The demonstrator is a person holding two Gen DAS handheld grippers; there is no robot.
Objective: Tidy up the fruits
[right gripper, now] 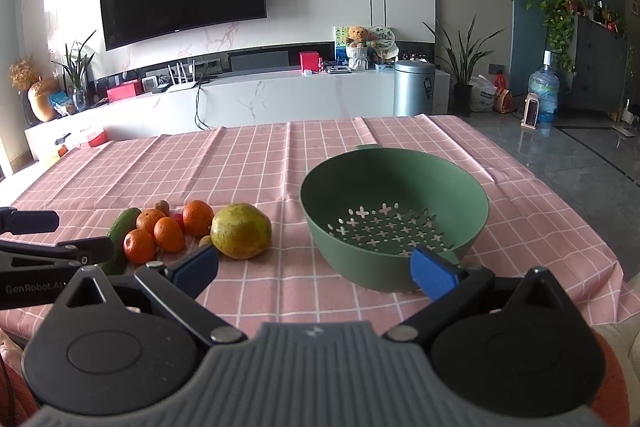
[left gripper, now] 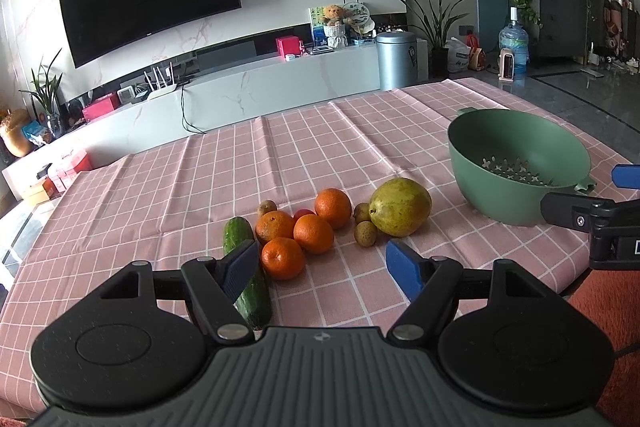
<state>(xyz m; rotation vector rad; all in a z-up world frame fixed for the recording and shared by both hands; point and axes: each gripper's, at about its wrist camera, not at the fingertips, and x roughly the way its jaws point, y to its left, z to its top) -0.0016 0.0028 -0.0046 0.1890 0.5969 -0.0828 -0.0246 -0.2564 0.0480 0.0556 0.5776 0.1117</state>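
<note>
A pile of fruit lies on the pink checked tablecloth (left gripper: 200, 187): several oranges (left gripper: 313, 233), a large yellow-green pear-like fruit (left gripper: 399, 206), small brown longans (left gripper: 365, 233), a cucumber (left gripper: 250, 279) and a partly hidden red fruit (left gripper: 304, 214). A green colander bowl (left gripper: 516, 163) stands empty to the right. My left gripper (left gripper: 322, 267) is open and empty just in front of the oranges. My right gripper (right gripper: 316, 269) is open and empty, near the front of the bowl (right gripper: 394, 211); the fruit pile (right gripper: 240, 231) lies to its left.
The table's far edge faces a white TV cabinet (right gripper: 280, 95) and a wall TV. A grey bin (right gripper: 414, 87) and water bottle (right gripper: 542, 95) stand on the floor beyond. The table's right edge drops off past the bowl.
</note>
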